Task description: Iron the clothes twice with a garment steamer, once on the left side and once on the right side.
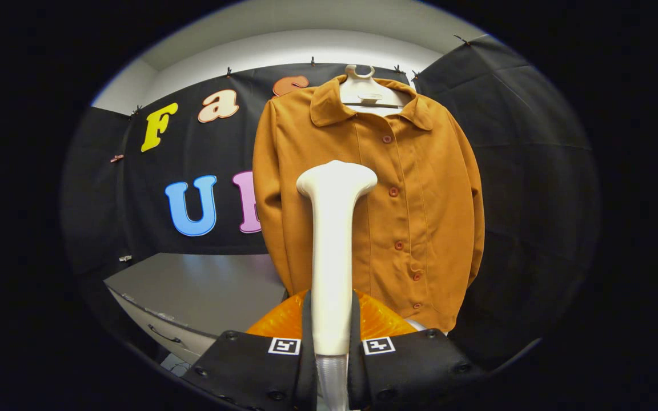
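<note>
The gripper (332, 342) is clamped on the handle of a cream-white plastic garment steamer (332, 251), with both fingers pressed against the slim shaft from either side. The steamer stands upright between the fingers and widens at its top into a rounded head, which sits in front of the lower chest of a mustard-brown button-up shirt (414, 194). Whether the head touches the fabric cannot be told.

The shirt hangs on a pale plastic hanger (366, 91) just beyond the steamer, facing the camera, its collar spread open and a row of small reddish buttons (393, 192) running down the placket. The steamer head lies left of that button row, over the shirt's left-hand panel as seen from the gripper. Both sleeves hang straight down at the sides.

Just ahead of the fingers, behind the base of the steamer's shaft, sits a translucent orange ribbed part (383, 319), rounded in shape; what it belongs to is unclear.

To the left, beyond the fingers and beside the shirt's hem, a grey surface (203, 285) extends toward the booth's wall, with a drawer handle (163, 334) visible on its front edge.
</note>
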`<act>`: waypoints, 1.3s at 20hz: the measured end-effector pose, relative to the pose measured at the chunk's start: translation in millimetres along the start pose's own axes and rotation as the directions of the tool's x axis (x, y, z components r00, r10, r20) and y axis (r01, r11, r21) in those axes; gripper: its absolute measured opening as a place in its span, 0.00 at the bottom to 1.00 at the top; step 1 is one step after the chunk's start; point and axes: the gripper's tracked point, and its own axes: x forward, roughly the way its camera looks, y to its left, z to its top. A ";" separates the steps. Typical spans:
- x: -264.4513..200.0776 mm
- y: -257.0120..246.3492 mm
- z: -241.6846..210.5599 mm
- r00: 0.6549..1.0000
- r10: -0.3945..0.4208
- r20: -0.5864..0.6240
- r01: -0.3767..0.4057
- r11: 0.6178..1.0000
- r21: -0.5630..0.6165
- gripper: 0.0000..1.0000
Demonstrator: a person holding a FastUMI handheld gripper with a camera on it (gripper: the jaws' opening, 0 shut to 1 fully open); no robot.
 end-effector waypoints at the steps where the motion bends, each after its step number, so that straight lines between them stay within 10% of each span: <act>1: -1.5 -1.7 -8.1 1.000 -0.004 -0.015 0.004 1.000 -0.006 0.25; 26: -62.3 -22.0 -220.3 0.905 -0.088 -0.416 0.120 0.992 0.050 0.25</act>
